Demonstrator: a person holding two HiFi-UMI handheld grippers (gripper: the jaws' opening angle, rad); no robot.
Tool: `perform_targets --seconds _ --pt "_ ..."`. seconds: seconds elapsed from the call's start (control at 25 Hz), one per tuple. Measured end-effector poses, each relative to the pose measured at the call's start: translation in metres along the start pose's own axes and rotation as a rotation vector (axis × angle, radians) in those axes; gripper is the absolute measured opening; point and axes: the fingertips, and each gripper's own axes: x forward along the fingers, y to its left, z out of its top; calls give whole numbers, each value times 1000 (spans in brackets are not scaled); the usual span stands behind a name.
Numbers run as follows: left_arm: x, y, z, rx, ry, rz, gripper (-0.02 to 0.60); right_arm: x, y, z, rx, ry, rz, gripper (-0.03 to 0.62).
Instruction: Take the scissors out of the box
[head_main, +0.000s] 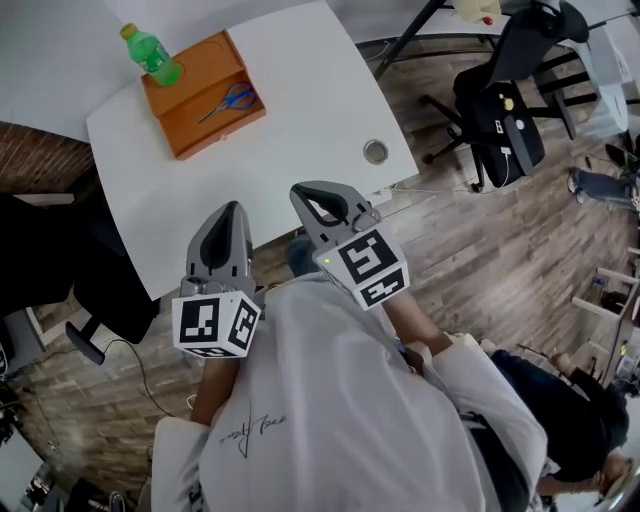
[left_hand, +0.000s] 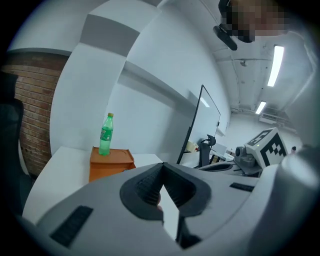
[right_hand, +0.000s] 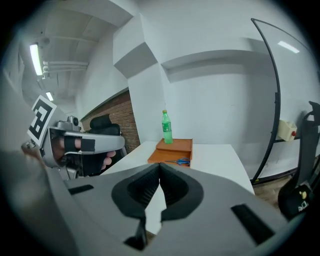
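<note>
An orange box (head_main: 215, 132) stands at the far left of the white table (head_main: 310, 100), and blue-handled scissors (head_main: 232, 99) lie in its open part. A green bottle (head_main: 152, 55) stands on the box's far end. My left gripper (head_main: 233, 208) and right gripper (head_main: 302, 190) hover side by side at the table's near edge, well short of the box. Both are shut with nothing between the jaws. The right gripper view shows the box (right_hand: 172, 150), scissors (right_hand: 182, 161) and bottle (right_hand: 166, 128) ahead. In the left gripper view the box (left_hand: 110, 165) hides the scissors.
A round metal grommet (head_main: 376, 151) sits near the table's right edge. A black office chair (head_main: 505, 110) stands on the wood floor to the right, another dark chair (head_main: 60, 270) by the brick wall to the left. A person crouches at the lower right (head_main: 560, 410).
</note>
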Motion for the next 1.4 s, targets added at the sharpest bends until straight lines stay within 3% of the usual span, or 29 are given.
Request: perform_targets --seconds 0.24,0.56,1.12,1.28,1.4 --pt "39 -2 10 9 8 20 3 11 -49 9 17 -12 5 11" --pt "72 -1 16 53 25 70 3 27 -80 16 10 -15 72 11" --pt "127 40 11 359 169 65 3 55 -87 13 40 15 134 11" --pt "150 58 2 424 229 49 3 62 -91 11 49 32 129 11" --pt "166 70 -7 427 280 25 5 70 -95 9 58 49 123 11"
